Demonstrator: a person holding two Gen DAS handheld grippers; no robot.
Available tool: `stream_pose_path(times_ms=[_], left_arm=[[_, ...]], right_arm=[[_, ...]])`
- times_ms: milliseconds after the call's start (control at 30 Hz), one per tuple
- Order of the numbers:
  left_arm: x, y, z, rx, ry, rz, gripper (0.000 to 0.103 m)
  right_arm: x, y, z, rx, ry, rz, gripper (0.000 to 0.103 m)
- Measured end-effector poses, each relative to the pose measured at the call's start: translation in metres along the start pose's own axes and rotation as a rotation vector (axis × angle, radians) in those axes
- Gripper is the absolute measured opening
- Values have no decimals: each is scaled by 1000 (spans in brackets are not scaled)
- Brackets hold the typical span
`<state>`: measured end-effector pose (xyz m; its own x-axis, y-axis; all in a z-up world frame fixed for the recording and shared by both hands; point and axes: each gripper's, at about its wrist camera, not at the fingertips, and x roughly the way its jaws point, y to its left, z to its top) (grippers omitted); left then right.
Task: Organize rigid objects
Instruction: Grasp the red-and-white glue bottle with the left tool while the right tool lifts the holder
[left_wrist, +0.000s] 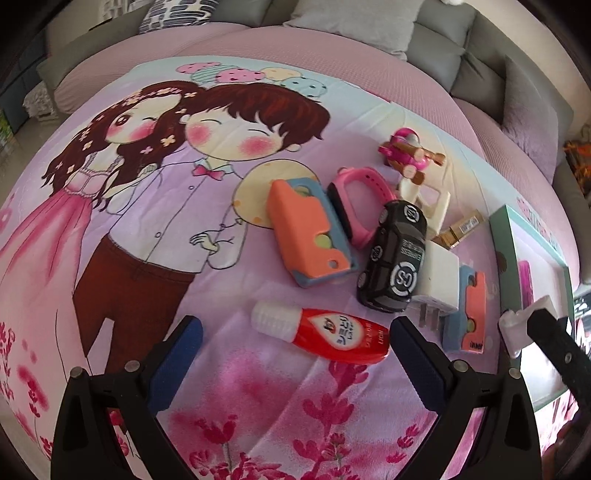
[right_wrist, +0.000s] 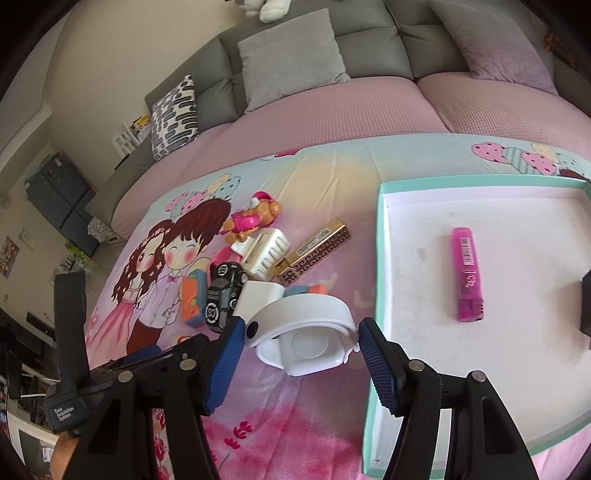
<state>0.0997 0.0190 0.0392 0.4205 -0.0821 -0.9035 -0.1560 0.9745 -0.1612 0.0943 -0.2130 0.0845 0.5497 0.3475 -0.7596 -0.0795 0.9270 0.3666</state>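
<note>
The right gripper (right_wrist: 301, 341) has its jaws clamped on a white watch (right_wrist: 303, 332), one pad against each end of the looped strap, the square case hanging face-out between them; the watch is carried clear of the bed sheet (right_wrist: 280, 424), just left of the teal-rimmed box (right_wrist: 382, 229), which lies at three o'clock and holds only a pink lighter (right_wrist: 467, 275). The watch looks light, with a hard, smooth case and a strap that probably flexes, so squeezing the loop end to end may let it bow or slip; a hold across the stiff case would likely be surer. The left gripper (left_wrist: 295, 354) has its jaws apart and empty, poised around a red bottle (left_wrist: 328, 332) with a white cap, lying flat at twelve o'clock from it. That bottle seems a small, stiff, glossy plastic thing, best pinched across its flat red body. Beyond it, toward one o'clock, the remaining heap lies touching: a black toy car (left_wrist: 395, 258), a white plug (left_wrist: 441, 284), an orange case (left_wrist: 308, 236) and a pink watch (left_wrist: 360, 203).
</note>
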Motion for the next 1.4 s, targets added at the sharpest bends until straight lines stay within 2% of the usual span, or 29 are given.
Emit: stream_pose_path(times_ms=[133,267,700,733,800,1100,1300,1400], left_arm=[[4,-13,-4,92,16,25,101],[13,-19,-9,155,37,98,101],[19,-15,-6,131,2,109,100],[17,-15,-6,131,-1,105,96],[14,-17,1,125,-18,98,80],[4,-13,5,101,-31,97,79],[-29,-13,10,55,-126,50,79],[-42,-22,11,65,-170,18,79]], right_arm=[[-1,-6,0,21,-3,23,66],[1,-1,-1,-3,6,13,66],[5,0,-3,-5,17,-3,66],[5,0,-3,-5,16,-3,66],[5,-1,-3,-3,16,-3,66],[4,-1,-2,-2,13,2,66],[-19,2,2,-7,-83,28,66],[-30,-2,6,-4,-125,-4,66]])
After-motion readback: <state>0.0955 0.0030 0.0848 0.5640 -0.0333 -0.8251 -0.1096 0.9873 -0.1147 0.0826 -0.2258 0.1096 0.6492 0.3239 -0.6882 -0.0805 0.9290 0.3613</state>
